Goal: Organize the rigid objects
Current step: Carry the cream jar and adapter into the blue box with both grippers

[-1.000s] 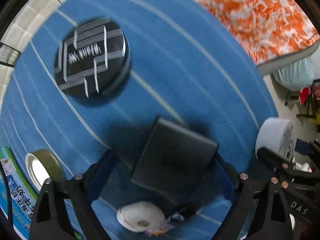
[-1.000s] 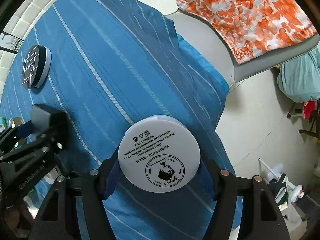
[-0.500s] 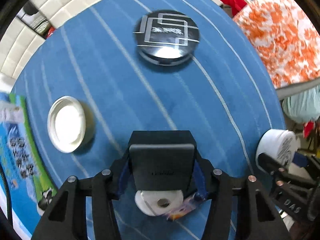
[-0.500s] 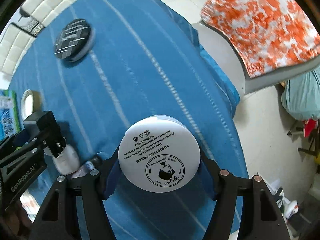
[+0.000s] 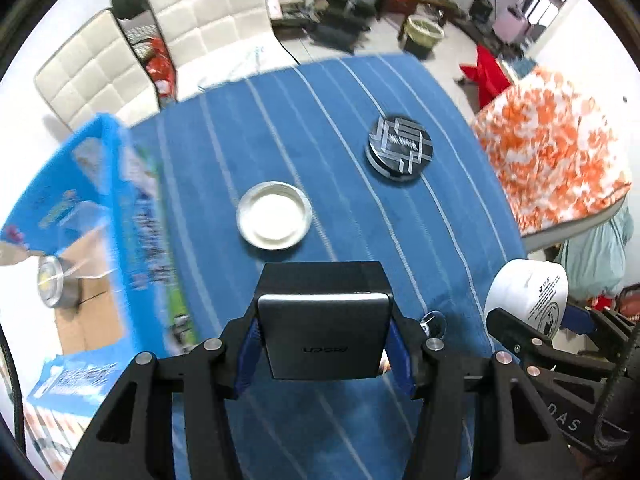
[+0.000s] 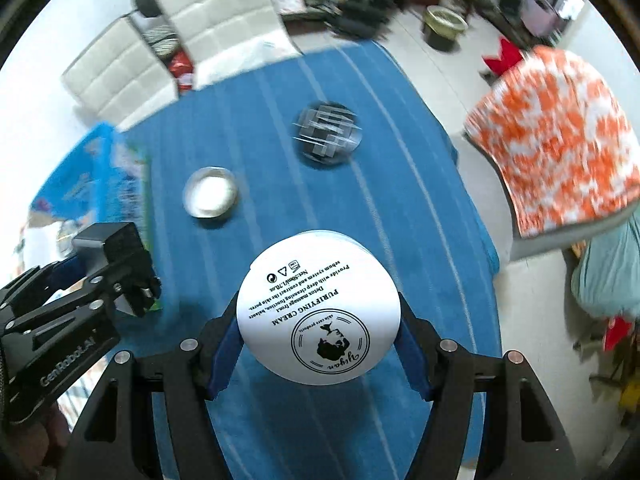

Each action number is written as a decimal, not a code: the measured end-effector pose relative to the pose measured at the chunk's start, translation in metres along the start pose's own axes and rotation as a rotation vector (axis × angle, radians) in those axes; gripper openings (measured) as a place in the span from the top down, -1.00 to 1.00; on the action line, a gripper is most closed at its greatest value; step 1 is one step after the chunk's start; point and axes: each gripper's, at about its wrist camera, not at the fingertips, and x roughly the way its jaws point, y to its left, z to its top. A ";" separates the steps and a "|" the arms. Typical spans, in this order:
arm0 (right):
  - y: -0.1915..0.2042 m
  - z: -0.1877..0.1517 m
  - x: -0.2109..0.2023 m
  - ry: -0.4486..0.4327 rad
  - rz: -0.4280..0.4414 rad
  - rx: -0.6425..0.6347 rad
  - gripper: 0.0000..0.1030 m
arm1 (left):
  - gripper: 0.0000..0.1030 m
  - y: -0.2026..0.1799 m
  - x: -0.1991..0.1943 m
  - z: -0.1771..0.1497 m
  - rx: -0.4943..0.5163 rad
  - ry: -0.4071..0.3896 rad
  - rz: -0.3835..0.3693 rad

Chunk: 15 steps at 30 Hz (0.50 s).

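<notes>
Above blue striped bench (image 5: 400,240): left gripper (image 5: 324,344) fingers clamping dark rectangular box (image 5: 324,336); right gripper (image 6: 320,344) fingers clamping white round cream jar (image 6: 318,312). Both awaiting placement; black patterned round tin (image 5: 400,151) and white shallow dish (image 5: 274,221) lying unsorted.

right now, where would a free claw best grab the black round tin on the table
Grip the black round tin across its rim, coming straight down from above. It lies flat and low on the blue tablecloth, lid up, standing apart from the shallow silver lid.

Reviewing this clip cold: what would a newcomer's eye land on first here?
Both tools are loaded: the right tool clamps a white cream jar front and centre, and the left tool grips a dark grey box. Beyond them, on the blue striped tablecloth, sit a black patterned tin and a small white dish.
</notes>
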 end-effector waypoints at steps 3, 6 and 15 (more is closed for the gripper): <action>0.035 -0.002 -0.021 -0.033 0.033 -0.046 -0.36 | 0.01 0.023 -0.027 -0.006 -0.038 -0.034 0.007; 0.076 -0.005 -0.040 -0.062 0.071 -0.100 -0.36 | 0.01 0.040 -0.048 -0.012 -0.072 -0.068 0.017; 0.190 -0.013 -0.062 -0.092 0.151 -0.251 -0.36 | 0.01 0.122 -0.117 -0.037 -0.176 -0.167 0.091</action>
